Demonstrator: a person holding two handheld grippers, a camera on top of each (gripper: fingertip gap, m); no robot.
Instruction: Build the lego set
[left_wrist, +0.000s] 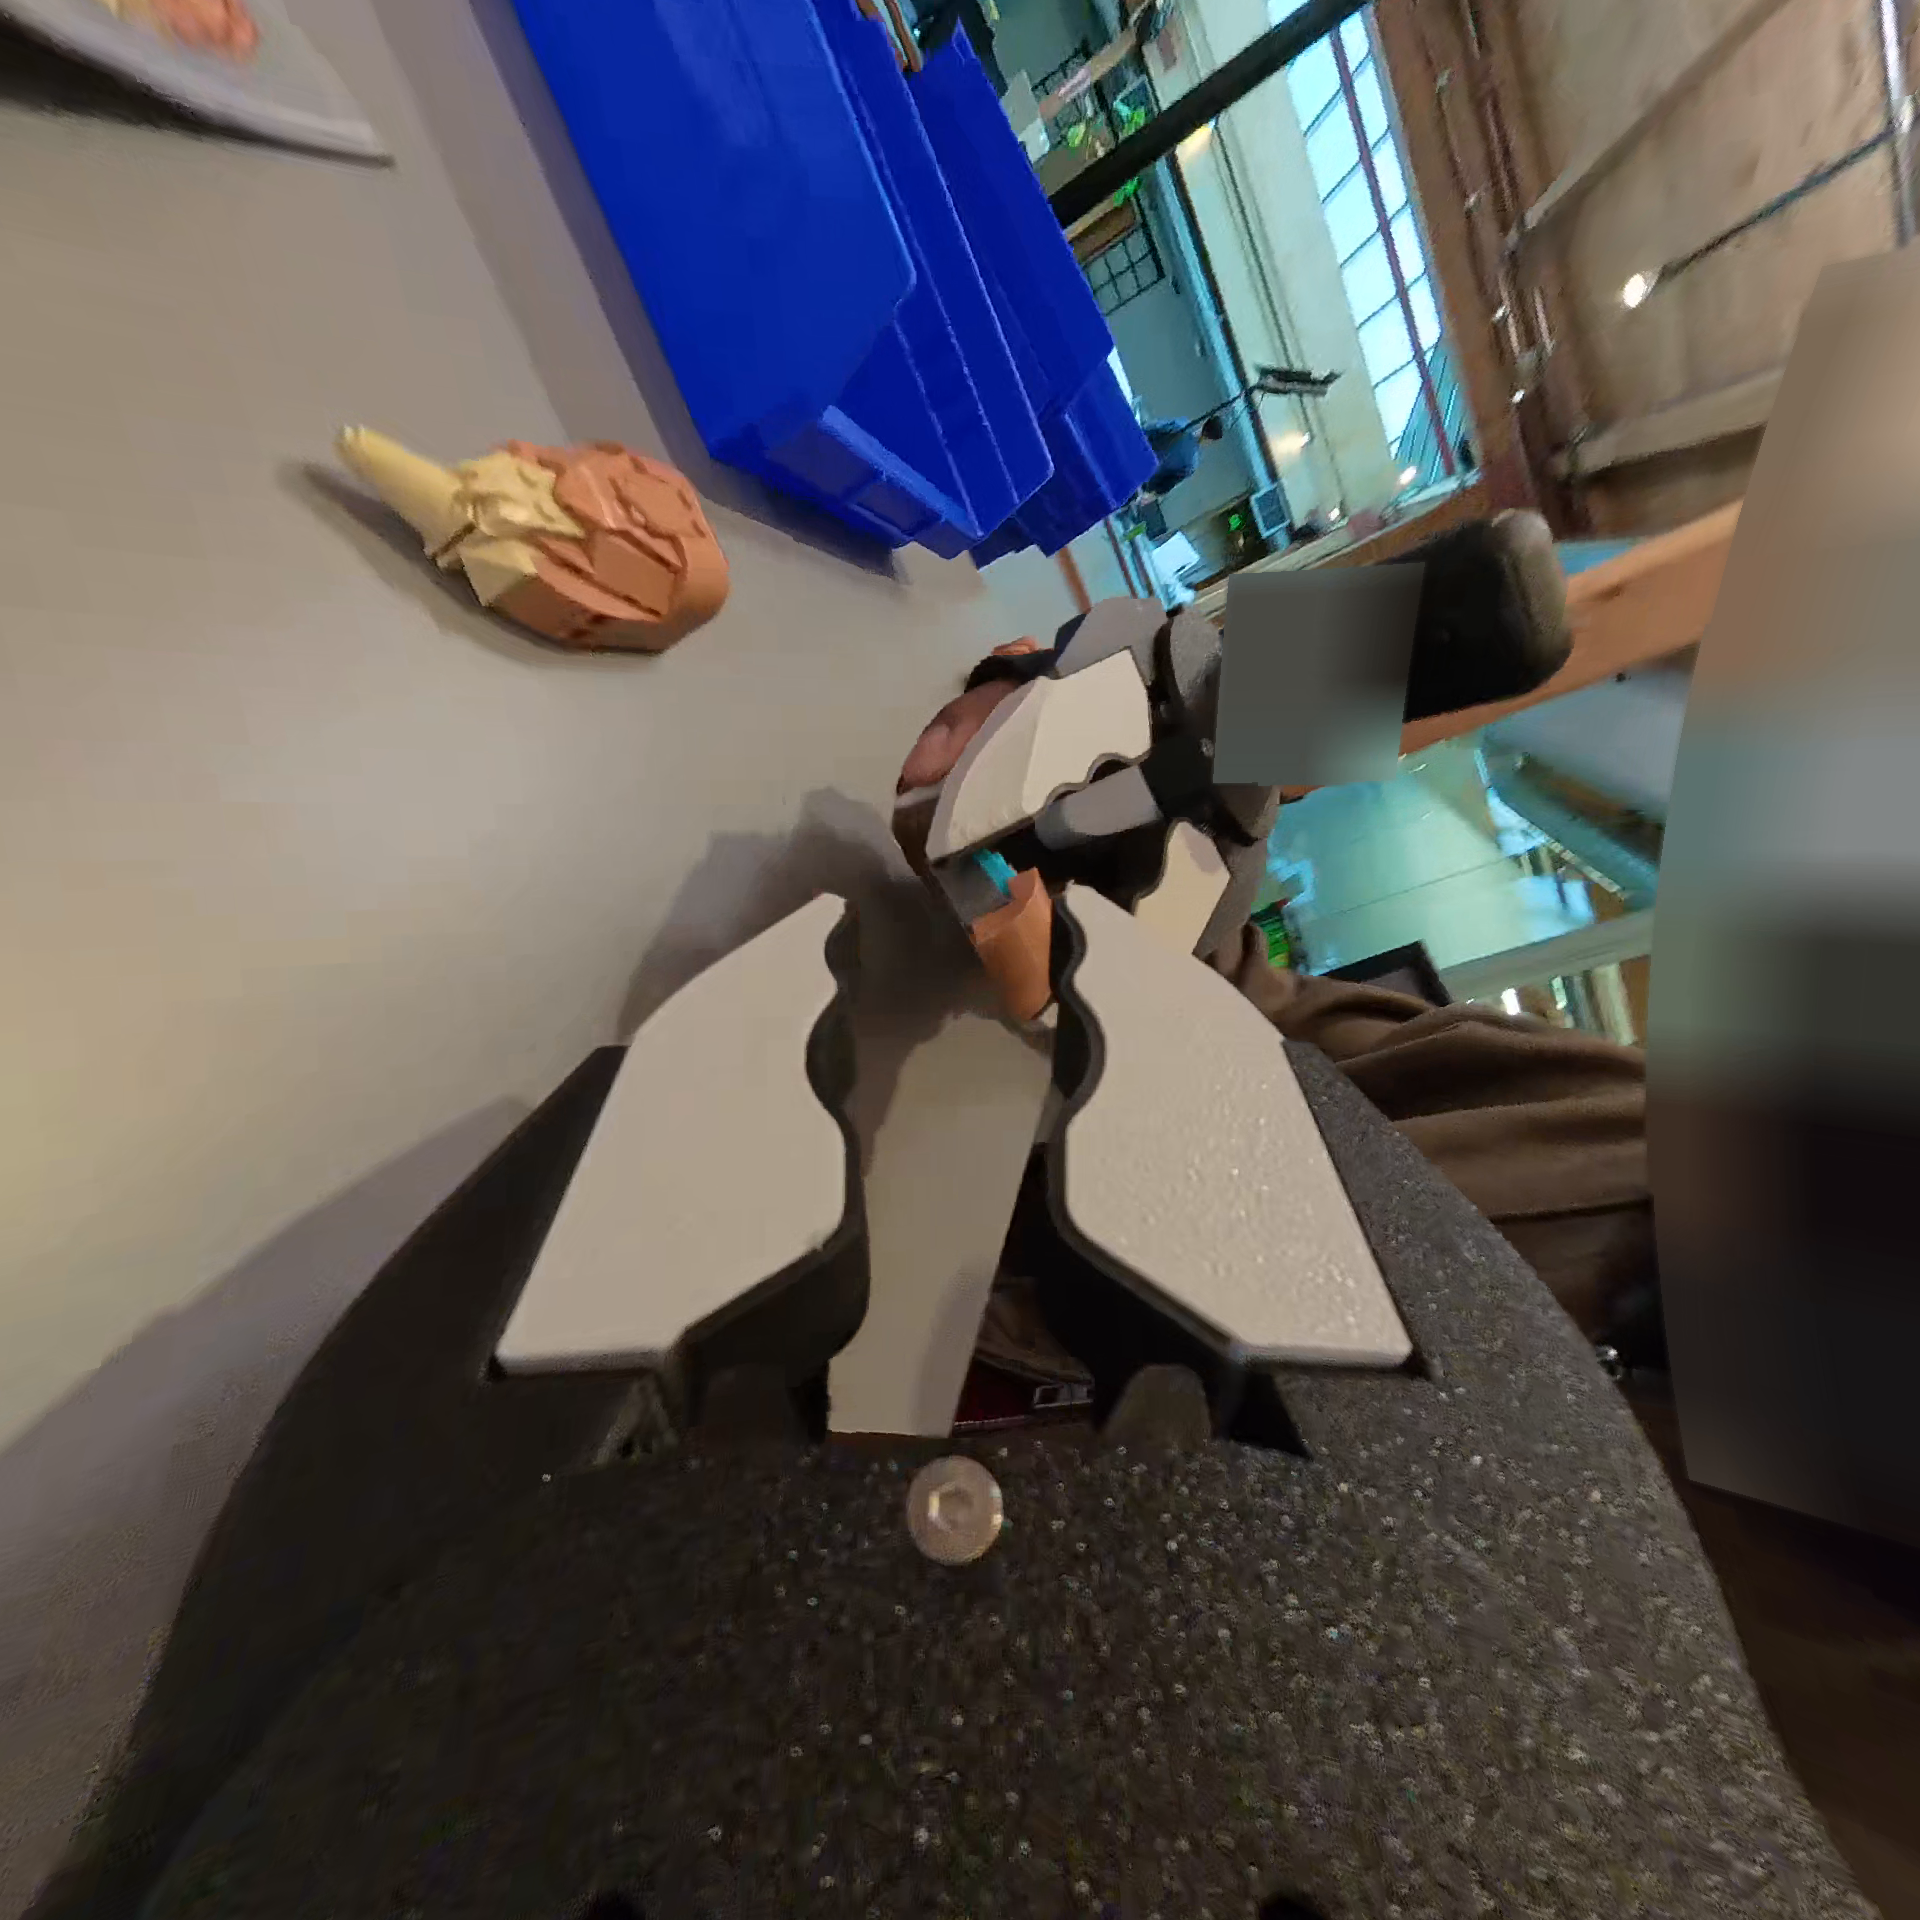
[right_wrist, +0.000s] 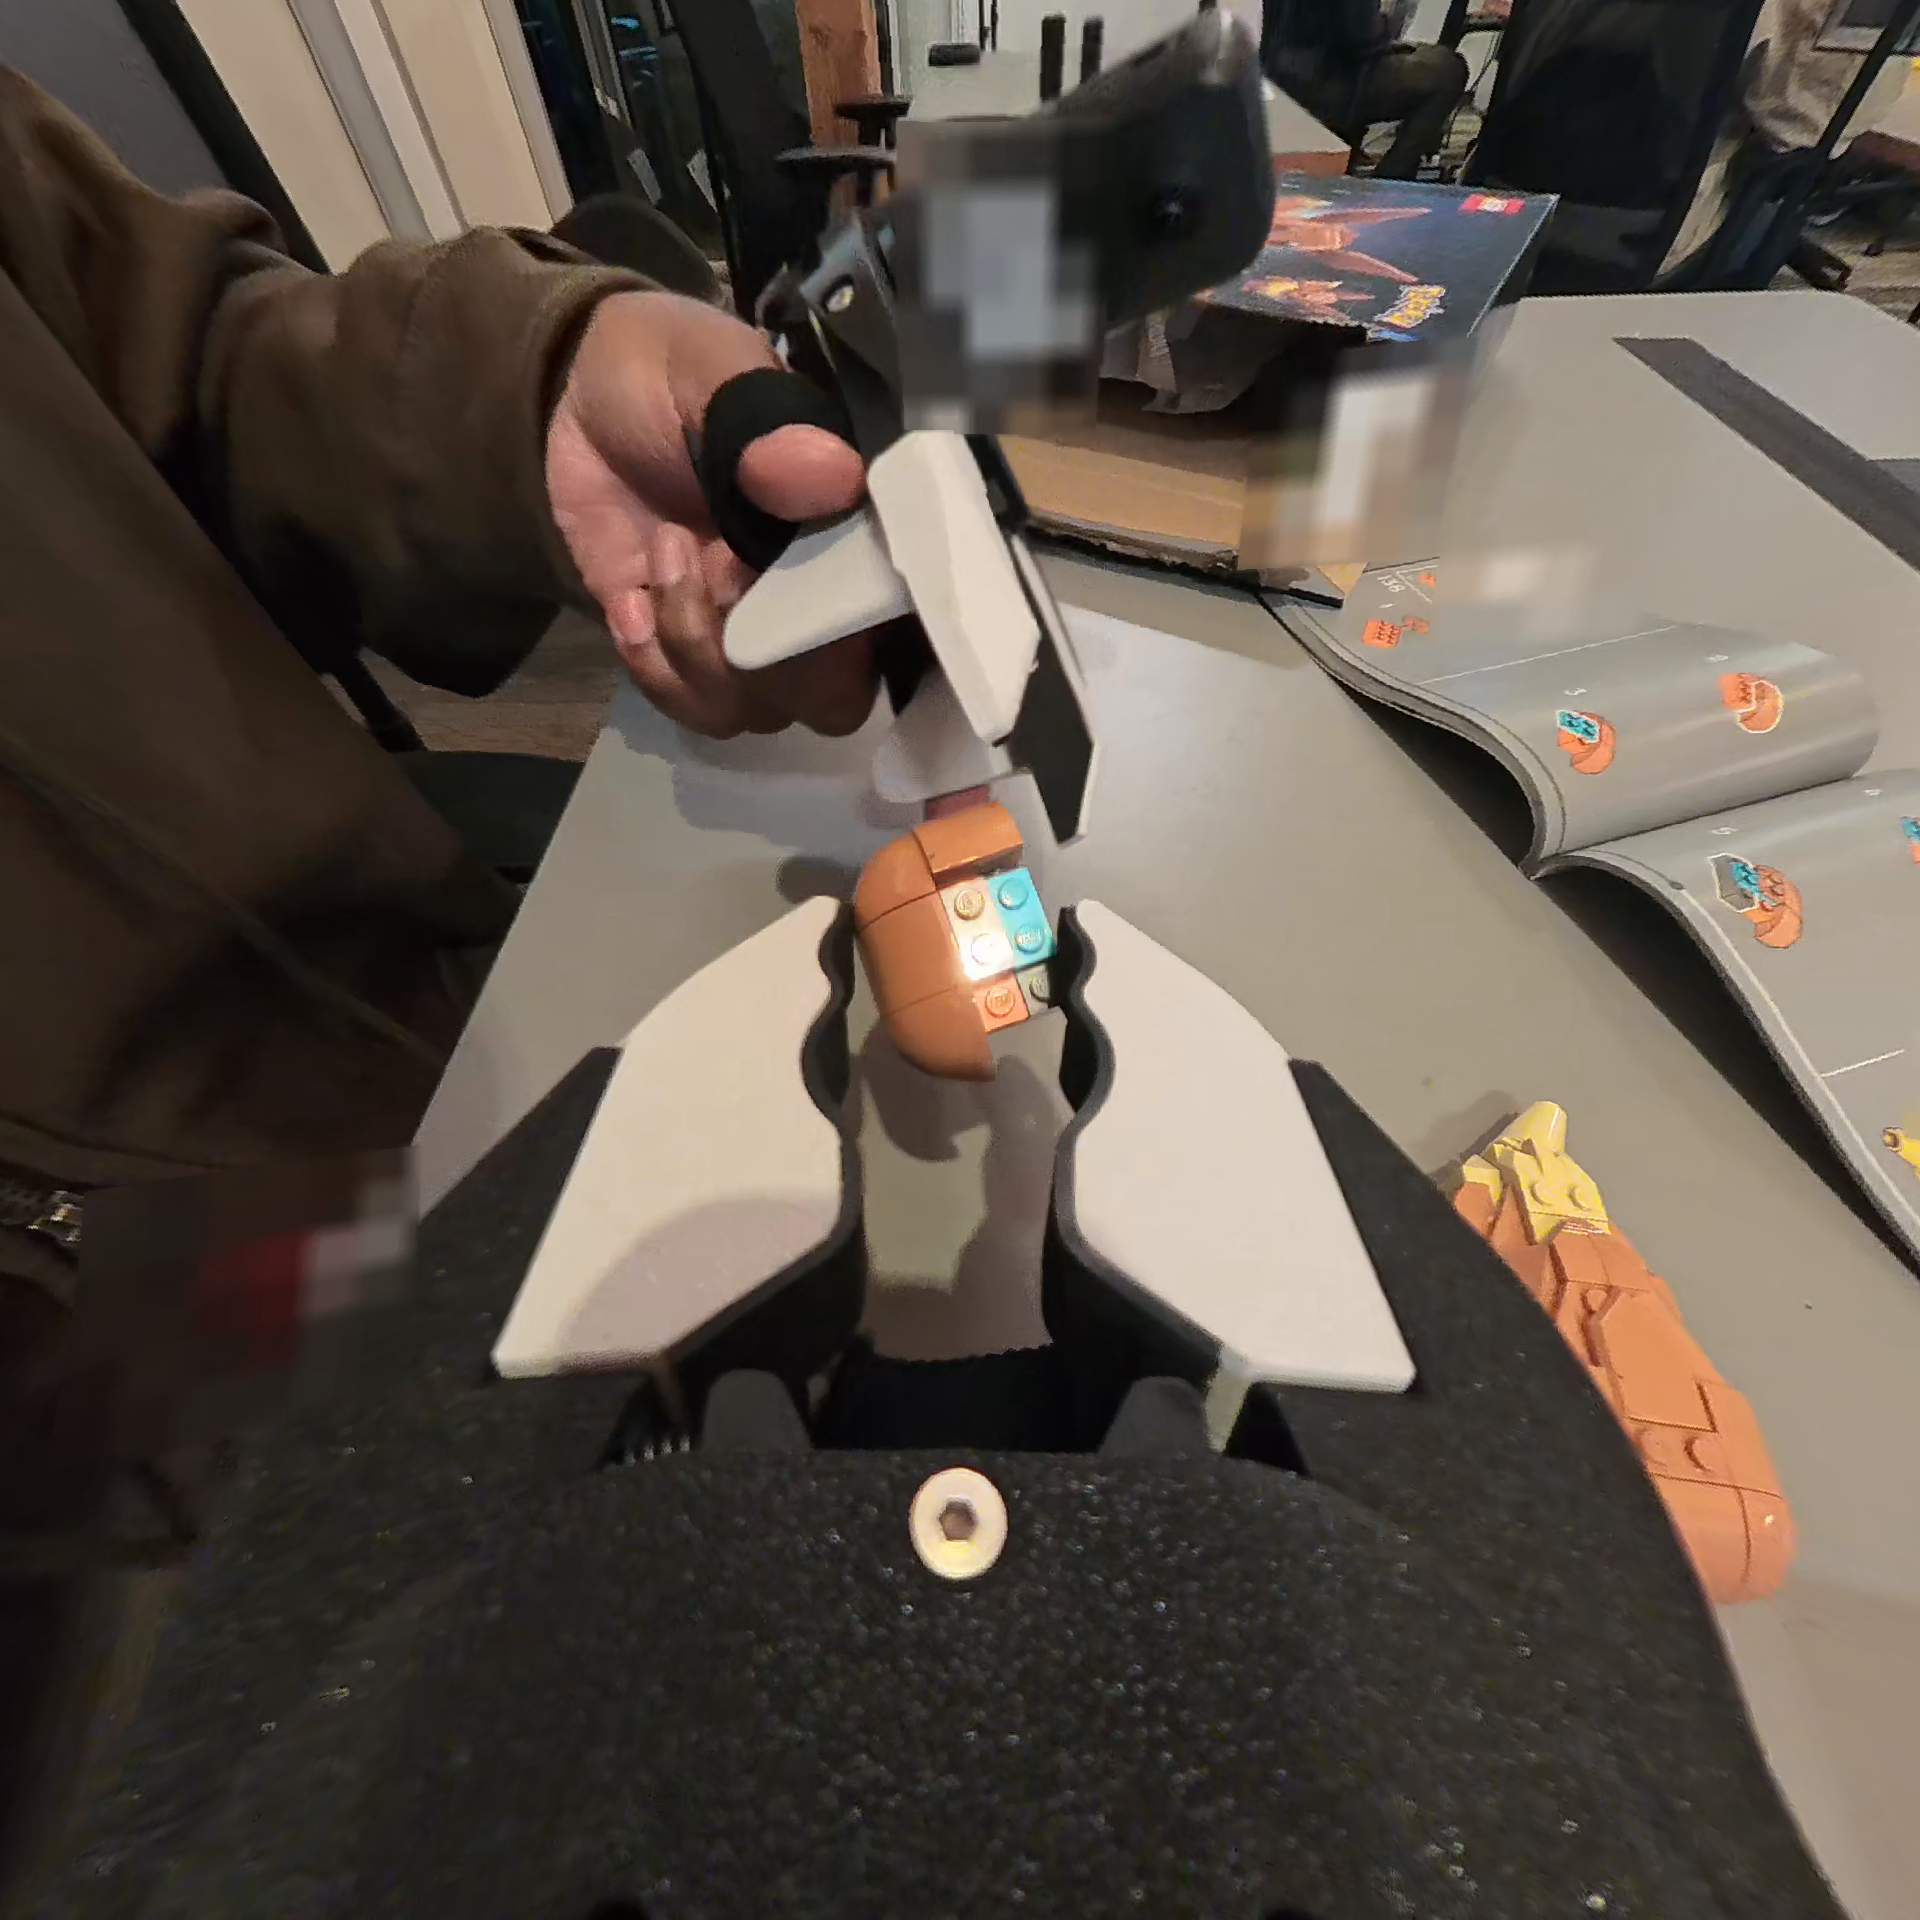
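A small orange lego assembly (right_wrist: 914, 987) with teal and grey studs sits between my right gripper's (right_wrist: 956, 935) fingertips, which are shut on it just above the grey table (right_wrist: 1299, 831). My left gripper (right_wrist: 997, 790) comes down onto its top edge from behind. In the left wrist view, my left gripper (left_wrist: 956, 935) has its jaws apart. The assembly's orange end (left_wrist: 1013, 956) lies between them against the right finger only. The right gripper (left_wrist: 997, 883) holds the assembly from beyond. A larger orange and tan lego build (right_wrist: 1621, 1371) lies on the table, also in the left wrist view (left_wrist: 540, 540).
An open instruction booklet (right_wrist: 1662, 748) lies at the right. The lego box (right_wrist: 1382, 260) stands behind it. Blue bins (left_wrist: 831, 260) stand at the table's far side. A person's hand (right_wrist: 665, 520) and brown sleeve hold the left gripper at the table's left edge.
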